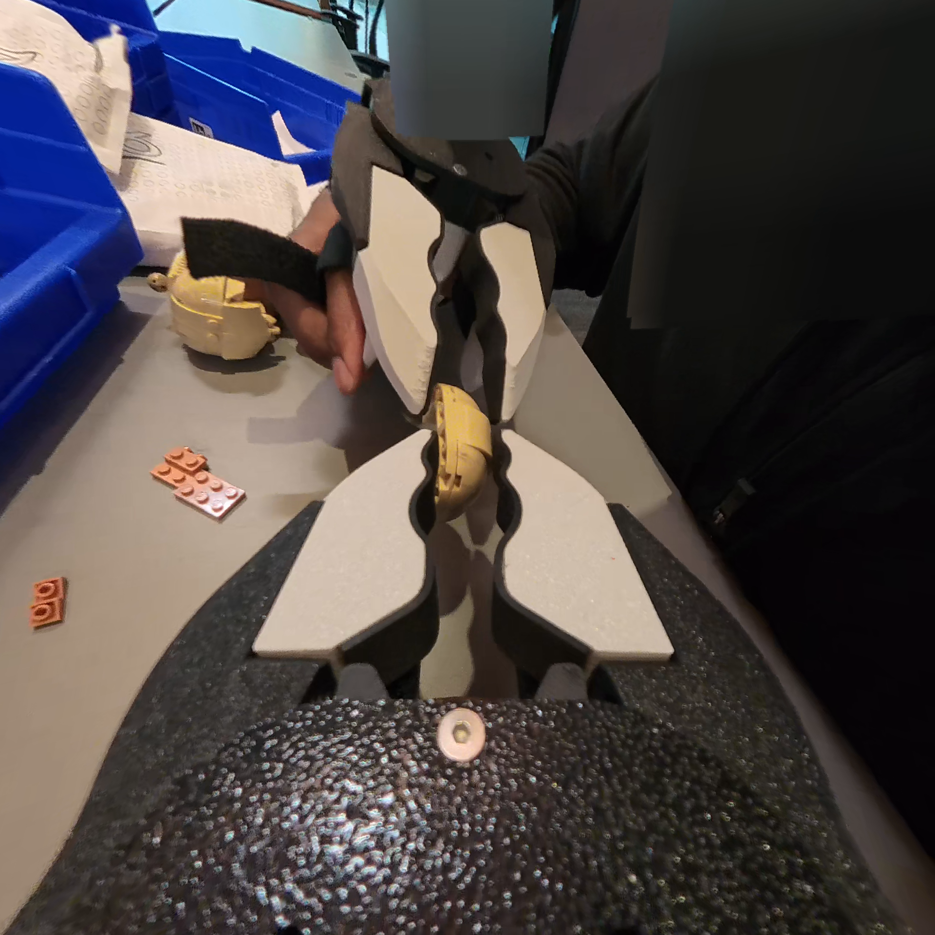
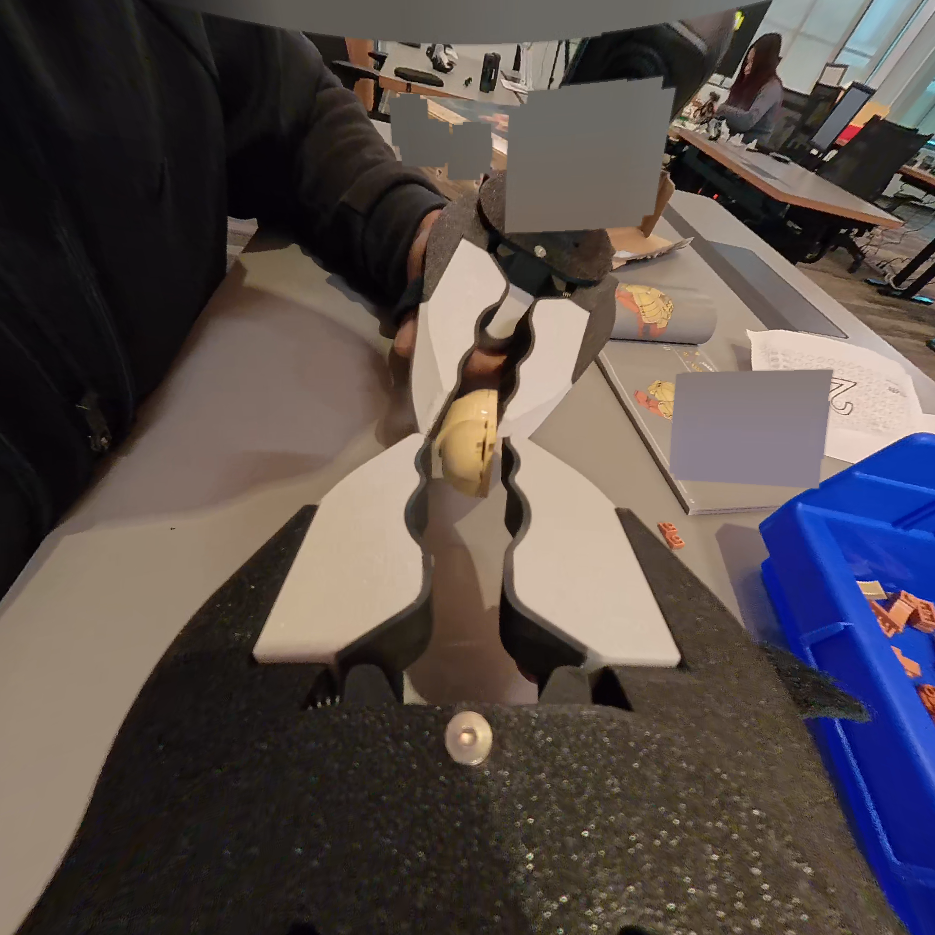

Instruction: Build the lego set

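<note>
We hold two grippers tip to tip above a grey table (image 1: pixel 126 607), and one small tan dome (image 1: pixel 463 450) sits between them.

Our left gripper (image 1: pixel 463 445) is nearly closed, its white fingers (image 1: pixel 374 556) pinching the lower part of the dome at their tips. Our right gripper (image 2: pixel 465 455) meets it from the opposite side, also narrowed to a slim gap, its tips on the same piece. From the right wrist view the dome (image 2: pixel 468 450) shows its smooth rounded face; from the left we see its studded underside. Both grippers appear to grip it, though we cannot tell which carries the load.

The piece lies straight ahead of each gripper, right at the fingertips, held in the air and not touching the table. Its long axis runs roughly along the line joining the two grippers, tilted slightly. Neither hand is nearer; both are on it.

Further out on the left side, a larger tan build (image 1: pixel 217 313) rests on the table, well apart from the dome. Orange plates (image 1: pixel 200 480) lie near it. A blue bin (image 2: pixel 860 657) holds more bricks, and a booklet (image 2: pixel 652 420) lies open beyond.

We judge that the dome is meant to join the tan build.
</note>
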The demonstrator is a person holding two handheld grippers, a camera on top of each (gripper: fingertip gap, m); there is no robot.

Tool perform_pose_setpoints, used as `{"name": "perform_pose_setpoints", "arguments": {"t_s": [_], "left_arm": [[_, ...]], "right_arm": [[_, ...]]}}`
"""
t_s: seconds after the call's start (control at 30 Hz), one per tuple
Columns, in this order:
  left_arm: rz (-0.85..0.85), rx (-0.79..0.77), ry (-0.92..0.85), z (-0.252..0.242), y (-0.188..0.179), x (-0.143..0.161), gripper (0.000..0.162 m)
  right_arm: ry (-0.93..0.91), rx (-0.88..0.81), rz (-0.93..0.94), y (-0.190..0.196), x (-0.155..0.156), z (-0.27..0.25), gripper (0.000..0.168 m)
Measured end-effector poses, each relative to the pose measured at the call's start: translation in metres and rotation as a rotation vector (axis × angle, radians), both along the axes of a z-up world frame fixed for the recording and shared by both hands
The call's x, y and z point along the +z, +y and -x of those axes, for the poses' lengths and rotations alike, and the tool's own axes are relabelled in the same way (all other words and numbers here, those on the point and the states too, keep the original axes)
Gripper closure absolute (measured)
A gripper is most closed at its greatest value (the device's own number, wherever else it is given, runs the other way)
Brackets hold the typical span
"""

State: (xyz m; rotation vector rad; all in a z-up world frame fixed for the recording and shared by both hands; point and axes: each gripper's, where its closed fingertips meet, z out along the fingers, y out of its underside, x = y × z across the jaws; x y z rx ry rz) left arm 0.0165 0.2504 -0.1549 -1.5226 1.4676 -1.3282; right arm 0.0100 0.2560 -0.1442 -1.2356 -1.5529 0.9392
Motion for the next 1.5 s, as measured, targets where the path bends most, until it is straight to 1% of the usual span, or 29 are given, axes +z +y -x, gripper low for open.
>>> {"name": "perform_pose_setpoints", "arguments": {"t_s": [0.17, 0.33, 0.67, 0.7, 0.73, 0.8, 0.83, 0.87, 0.93, 0.97, 1.03, 1.1, 1.13, 1.2, 1.37, 1.5], "left_arm": [[0.008, 0.004, -0.003, 0.001, 0.001, 0.0, 0.143], [0.007, 0.004, 0.0, 0.001, 0.001, 0.0, 0.143], [-0.005, 0.006, 0.019, 0.001, 0.0, -0.003, 0.143], [-0.007, 0.002, 0.022, 0.001, -0.001, -0.003, 0.143], [-0.009, -0.034, 0.031, 0.0, -0.007, -0.005, 0.142], [0.019, -0.114, -0.02, -0.012, -0.031, 0.003, 0.143], [0.019, -0.132, 0.024, -0.016, -0.037, -0.003, 0.142], [0.013, -0.139, 0.06, -0.017, -0.039, -0.009, 0.142], [0.043, -0.093, 0.021, -0.014, -0.028, -0.003, 0.142], [0.052, -0.059, -0.001, -0.011, -0.019, 0.001, 0.142], [0.063, 0.008, -0.011, -0.003, -0.002, 0.002, 0.142], [0.077, 0.038, -0.043, 0.002, 0.006, 0.006, 0.143], [0.077, 0.043, -0.056, 0.003, 0.007, 0.008, 0.143], [0.08, 0.047, -0.067, 0.004, 0.008, 0.009, 0.143], [0.075, 0.056, -0.077, 0.004, 0.009, 0.011, 0.143], [0.079, 0.047, -0.077, 0.004, 0.008, 0.011, 0.142]], "right_arm": [[0.027, -0.02, -0.01, 0.002, 0.004, 0.001, 0.151], [0.034, -0.023, -0.006, 0.002, 0.004, 0.001, 0.152], [0.032, -0.019, 0.064, 0.002, 0.003, 0.002, 0.154], [0.034, -0.019, 0.074, 0.002, 0.004, 0.002, 0.156], [0.046, -0.053, 0.077, 0.007, 0.006, 0.002, 0.168], [-0.056, -0.066, 0.028, 0.009, -0.015, 0.005, 0.168], [-0.08, -0.072, 0.016, 0.007, -0.022, 0.007, 0.168], [-0.041, -0.097, 0.025, 0.01, -0.015, 0.007, 0.168], [0.041, -0.13, 0.089, 0.02, 0.005, 0.001, 0.168], [0.062, -0.162, 0.087, 0.027, 0.011, -0.003, 0.168], [0.089, -0.183, 0.078, 0.033, 0.018, -0.009, 0.168], [0.117, -0.168, 0.088, 0.032, 0.025, -0.013, 0.168], [0.125, -0.156, 0.098, 0.03, 0.027, -0.013, 0.165], [0.129, -0.138, 0.111, 0.027, 0.026, -0.012, 0.16], [0.078, -0.089, 0.11, 0.013, 0.012, -0.002, 0.146], [0.065, -0.1, 0.092, 0.012, 0.007, 0.002, 0.145]]}}
